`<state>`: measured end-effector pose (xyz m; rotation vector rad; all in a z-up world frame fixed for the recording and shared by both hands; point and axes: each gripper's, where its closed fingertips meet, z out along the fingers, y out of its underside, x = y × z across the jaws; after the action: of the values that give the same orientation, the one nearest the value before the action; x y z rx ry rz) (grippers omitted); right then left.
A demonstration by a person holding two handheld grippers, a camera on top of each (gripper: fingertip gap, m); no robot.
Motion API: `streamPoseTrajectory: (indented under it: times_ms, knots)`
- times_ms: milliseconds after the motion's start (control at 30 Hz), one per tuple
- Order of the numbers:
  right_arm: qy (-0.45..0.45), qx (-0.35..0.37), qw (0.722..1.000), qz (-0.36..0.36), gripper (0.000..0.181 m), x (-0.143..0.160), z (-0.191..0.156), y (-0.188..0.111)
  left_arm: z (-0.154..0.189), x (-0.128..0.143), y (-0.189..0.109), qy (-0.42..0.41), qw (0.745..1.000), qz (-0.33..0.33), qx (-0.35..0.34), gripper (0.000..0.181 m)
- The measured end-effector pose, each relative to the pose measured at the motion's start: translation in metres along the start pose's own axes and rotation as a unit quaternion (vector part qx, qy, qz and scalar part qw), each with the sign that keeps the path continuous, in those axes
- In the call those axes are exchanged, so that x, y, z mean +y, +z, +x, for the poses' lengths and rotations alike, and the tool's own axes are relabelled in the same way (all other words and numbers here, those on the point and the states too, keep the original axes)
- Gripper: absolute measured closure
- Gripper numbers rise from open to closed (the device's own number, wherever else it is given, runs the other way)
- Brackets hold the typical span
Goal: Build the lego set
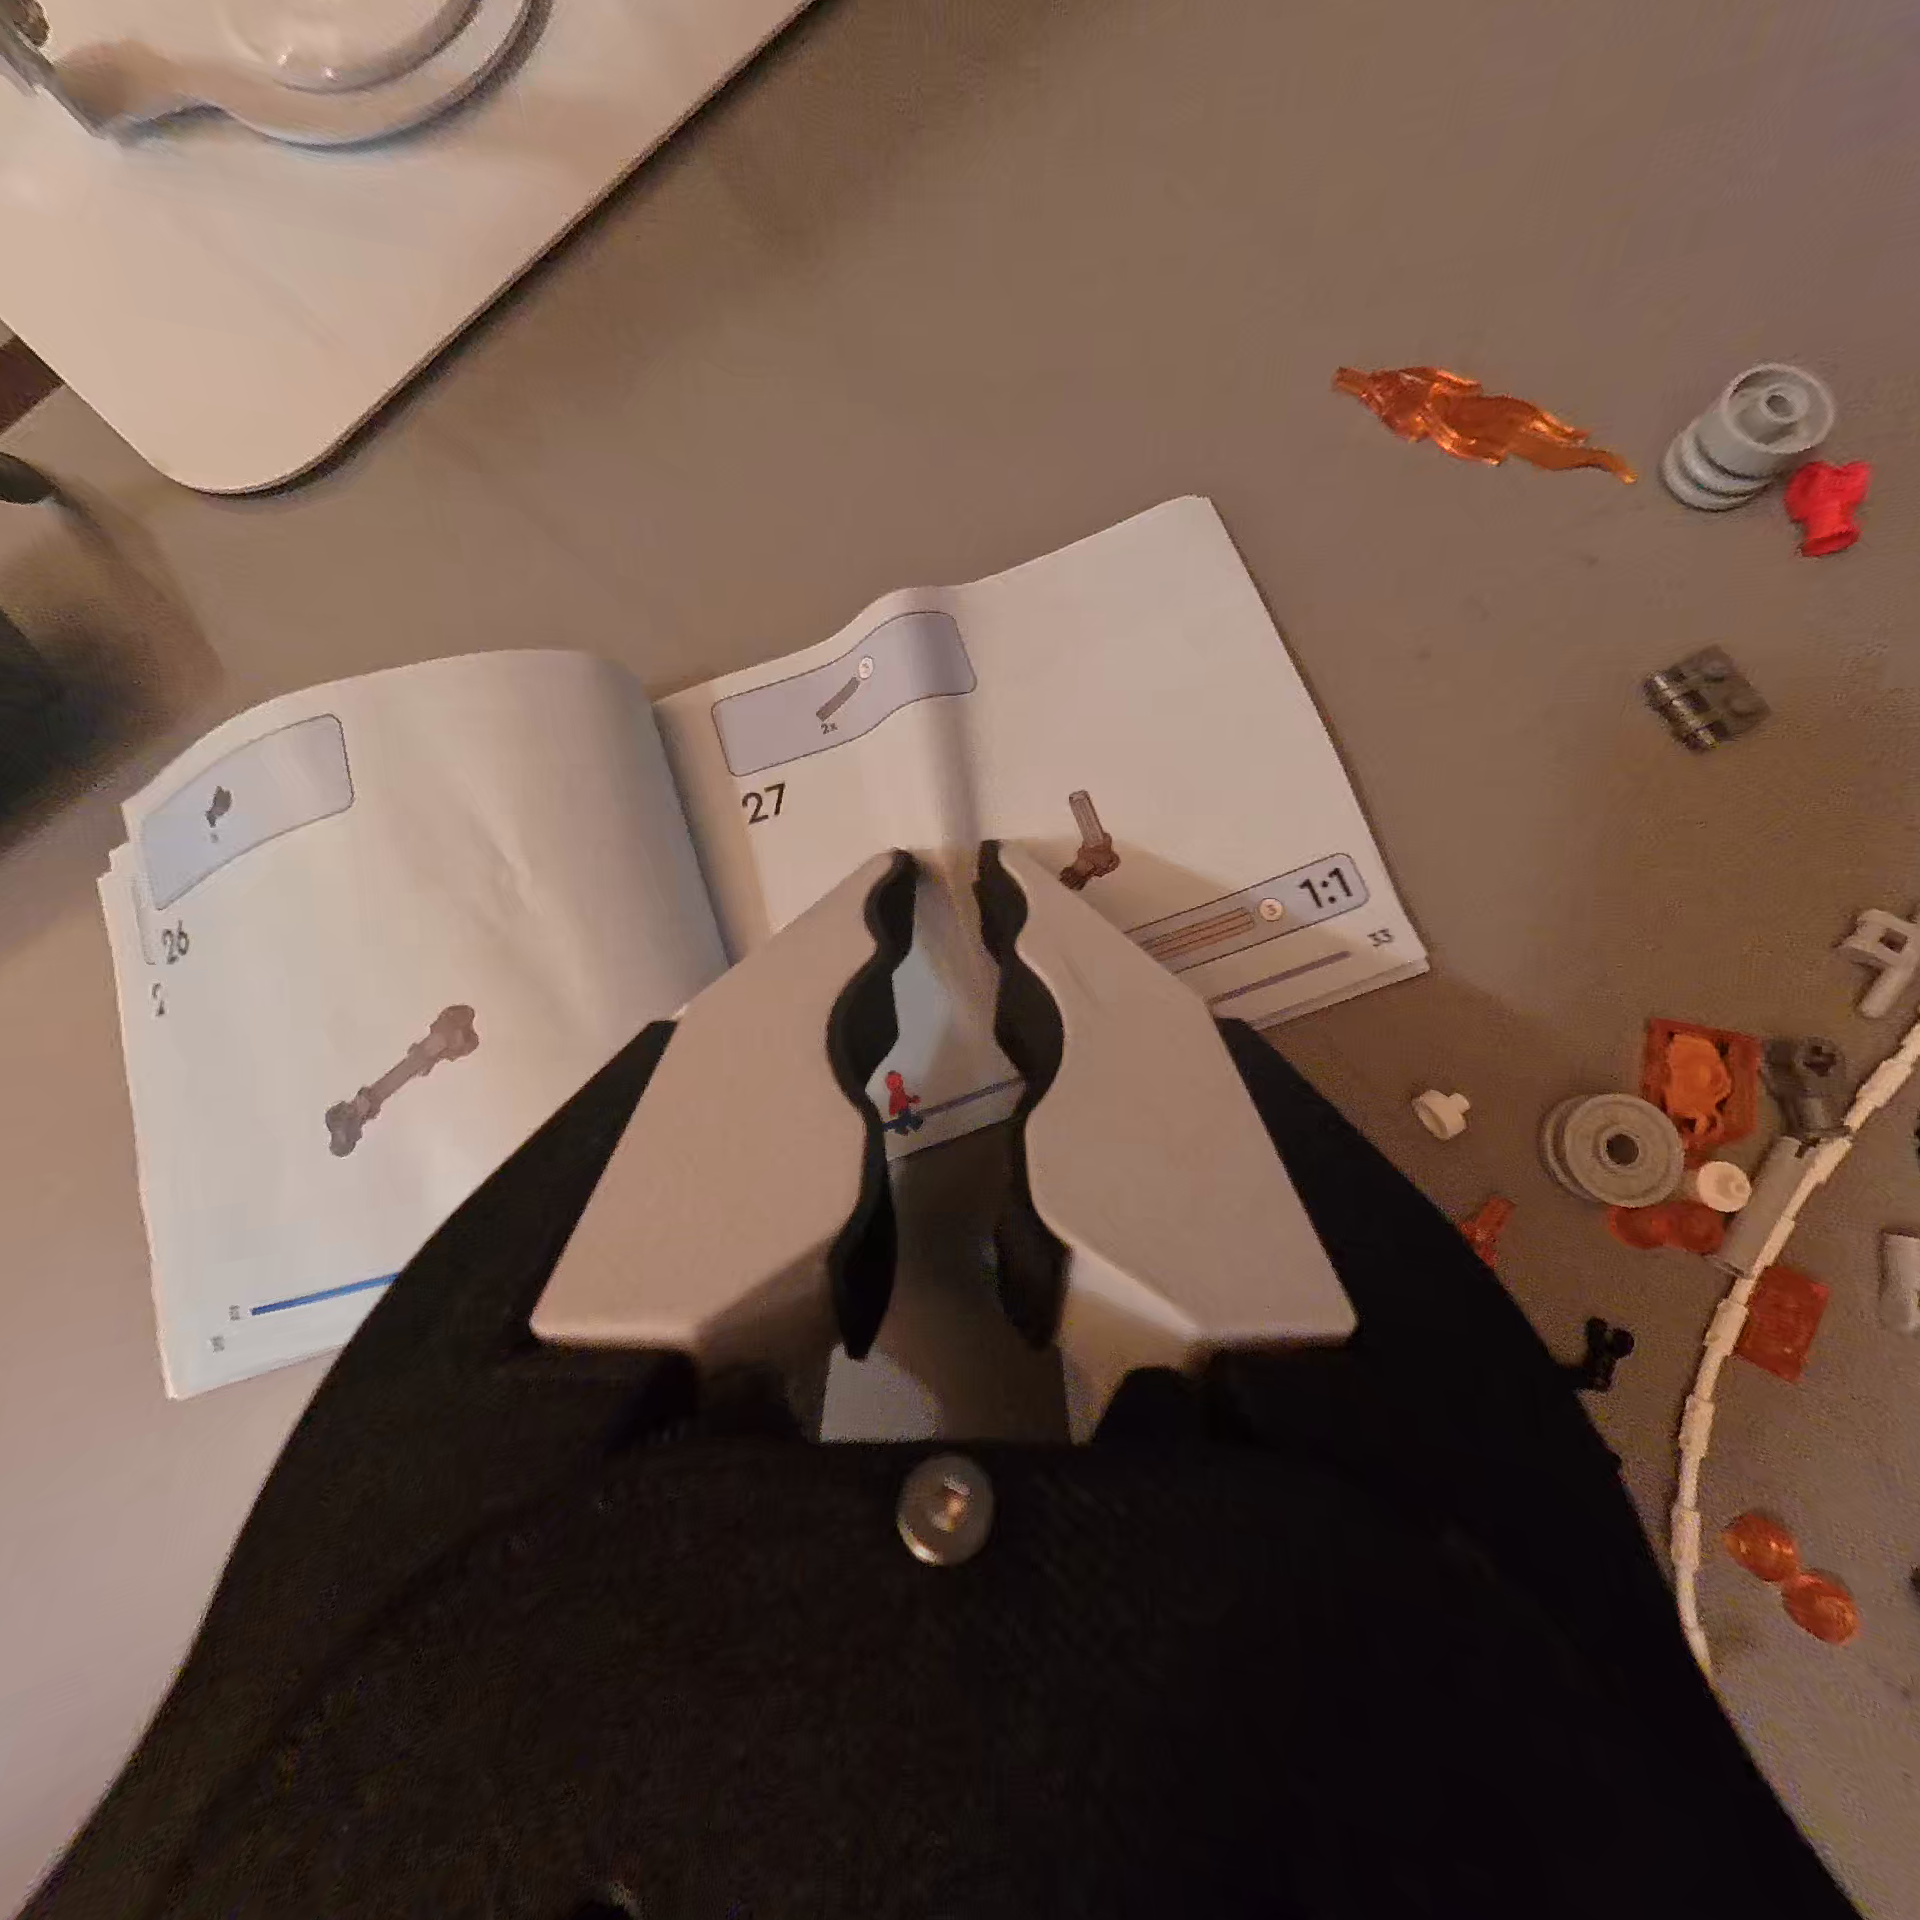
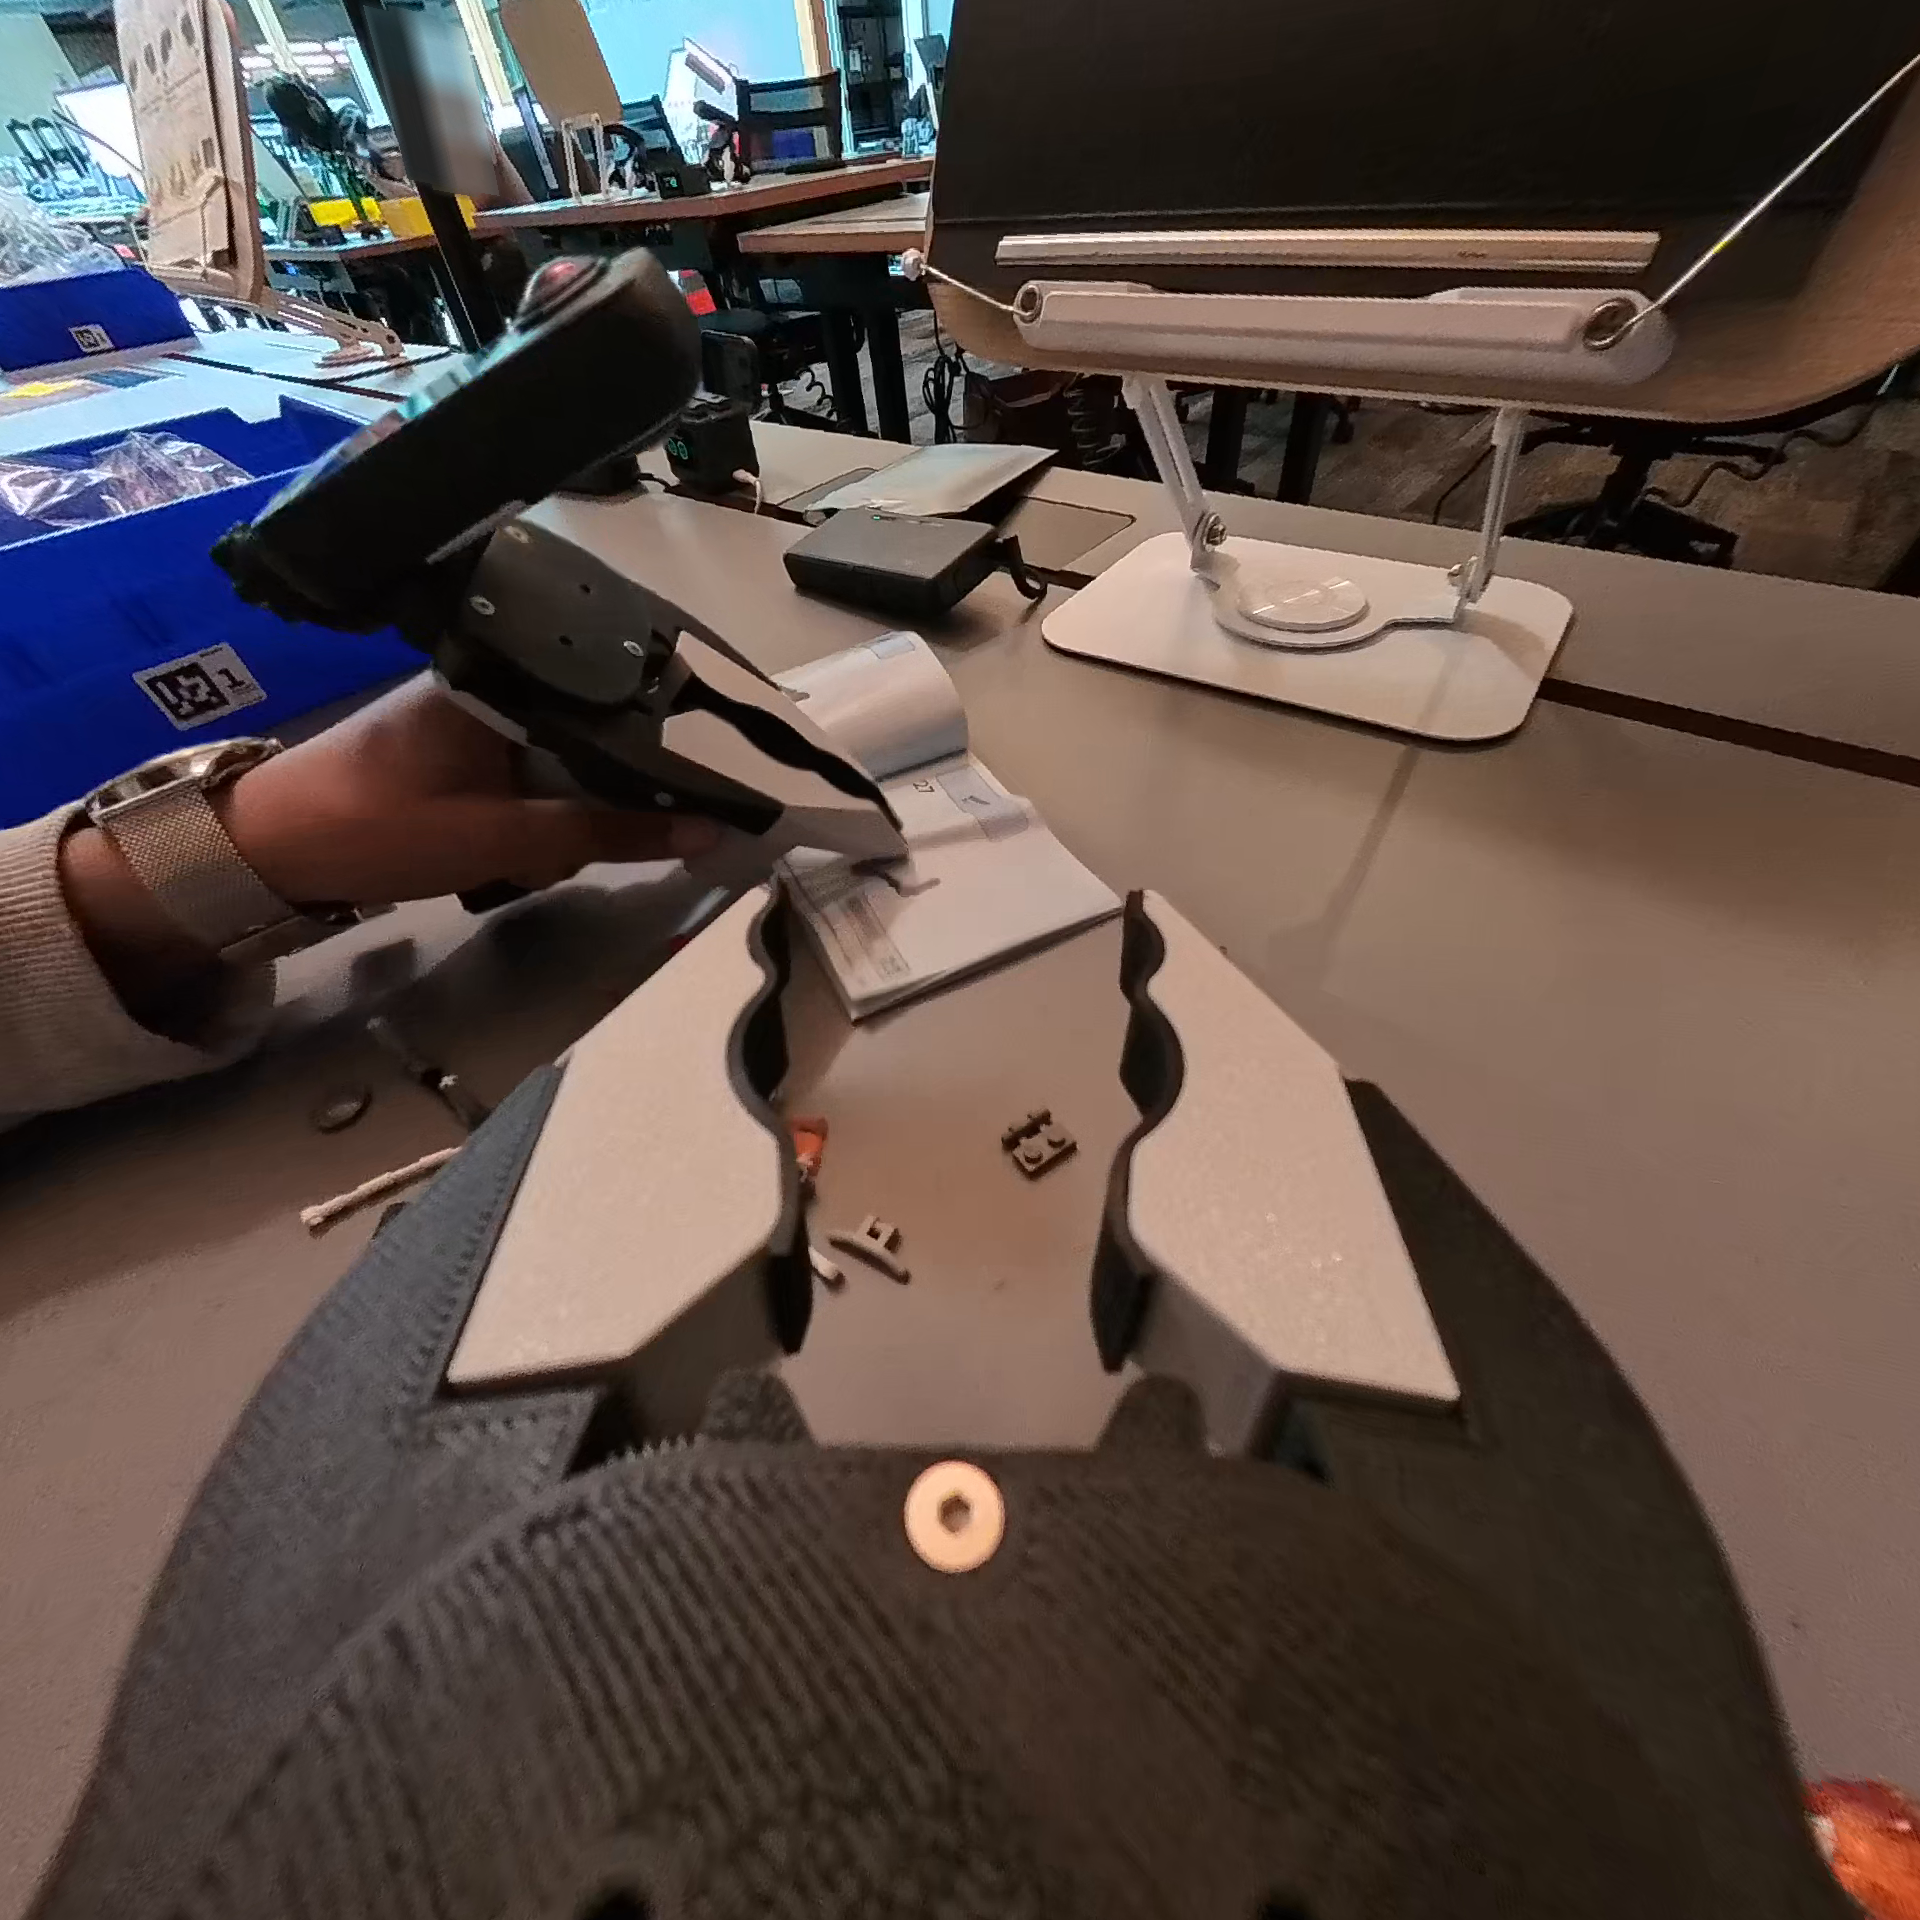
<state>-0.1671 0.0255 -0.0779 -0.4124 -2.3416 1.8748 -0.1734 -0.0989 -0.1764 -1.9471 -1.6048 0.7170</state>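
The left tool (image 1: 940, 862), nearly closed, is pinching the instruction booklet (image 1: 499, 935) page; the right tool (image 2: 951, 914), empty, is gaping above loose bricks (image 2: 1039, 1143) on the desk (image 2: 1455, 987).

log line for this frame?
left tongs: nearly shut, over open instruction booklet | right tongs: open, empty | loose lego pieces: on table

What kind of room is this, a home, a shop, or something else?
Most likely a shared office or lab workspace. Rows of desks fill the background, blue storage bins sit beside the table, and a laptop stand rests on the grey table by the instruction booklet.
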Motion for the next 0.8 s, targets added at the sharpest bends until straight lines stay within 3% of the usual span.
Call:
streamPoseTrajectory:
  times_ms: [67, 300, 367, 400, 500, 533, 633, 800]
  knots:
    - [-0.002, 0.001, 1.000, -0.001, 0.118, 0.000, 0.000, 0.000, -0.002, -0.001, 0.001, 0.007, 1.000, -0.007, -0.008, 0.178]
    - [-0.004, 0.001, 1.000, -0.002, 0.118, 0.001, -0.001, 0.000, -0.010, -0.008, -0.007, -0.022, 1.000, 0.022, -0.003, 0.180]
    - [-0.004, 0.001, 1.000, -0.002, 0.118, 0.001, 0.000, 0.000, -0.001, -0.018, -0.016, -0.034, 0.998, 0.051, 0.031, 0.181]
    - [-0.003, 0.001, 1.000, -0.003, 0.118, 0.001, 0.000, 0.000, 0.011, -0.021, -0.019, -0.033, 0.995, 0.061, 0.066, 0.175]
    - [-0.002, 0.000, 1.000, -0.002, 0.118, 0.001, 0.000, 0.000, 0.027, -0.009, -0.011, -0.033, 0.995, 0.022, 0.095, 0.074]
    - [-0.001, -0.001, 1.000, -0.002, 0.118, 0.001, 0.000, 0.000, 0.025, 0.001, -0.005, -0.025, 0.997, -0.006, 0.078, 0.069]
    - [0.000, -0.002, 1.000, -0.002, 0.118, 0.001, -0.001, 0.000, 0.019, 0.001, 0.000, -0.019, 0.999, -0.005, 0.043, 0.075]
    - [0.002, -0.006, 1.000, -0.002, 0.118, 0.001, -0.002, 0.000, 0.005, 0.000, -0.002, -0.035, 0.999, 0.000, 0.029, 0.127]
